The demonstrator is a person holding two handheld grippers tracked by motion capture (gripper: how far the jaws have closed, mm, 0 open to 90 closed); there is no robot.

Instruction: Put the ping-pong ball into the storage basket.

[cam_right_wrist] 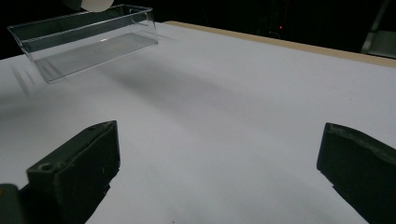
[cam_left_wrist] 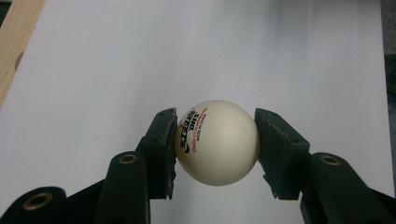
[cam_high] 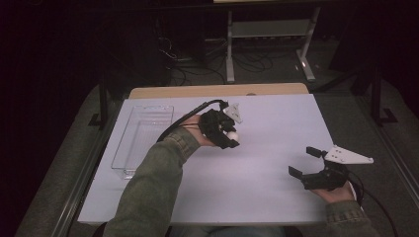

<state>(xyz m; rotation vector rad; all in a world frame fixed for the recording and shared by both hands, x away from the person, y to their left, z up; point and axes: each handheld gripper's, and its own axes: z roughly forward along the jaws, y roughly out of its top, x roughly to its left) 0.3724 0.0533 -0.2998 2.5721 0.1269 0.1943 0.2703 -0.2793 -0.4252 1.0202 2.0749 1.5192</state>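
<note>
A white table-tennis ball (cam_left_wrist: 217, 142) with red and black print sits squeezed between the two black jaws of my left gripper (cam_left_wrist: 216, 144). In the high view that left gripper (cam_high: 228, 137) hovers over the middle of the white table top (cam_high: 276, 123), the ball (cam_high: 232, 134) pale at its tip. My right gripper (cam_high: 304, 161) rests low near the table's front right, jaws wide apart with nothing between them; in the right gripper view its fingers (cam_right_wrist: 81, 161) frame bare table. The ball's lower edge (cam_right_wrist: 95, 4) peeks in at the top left there.
A clear plastic tray (cam_high: 143, 136) lies along the table's left side, also seen as the tray (cam_right_wrist: 88, 39) in the right gripper view. A wooden strip (cam_high: 217, 90) edges the far side. Table legs and cables stand on the dark floor beyond.
</note>
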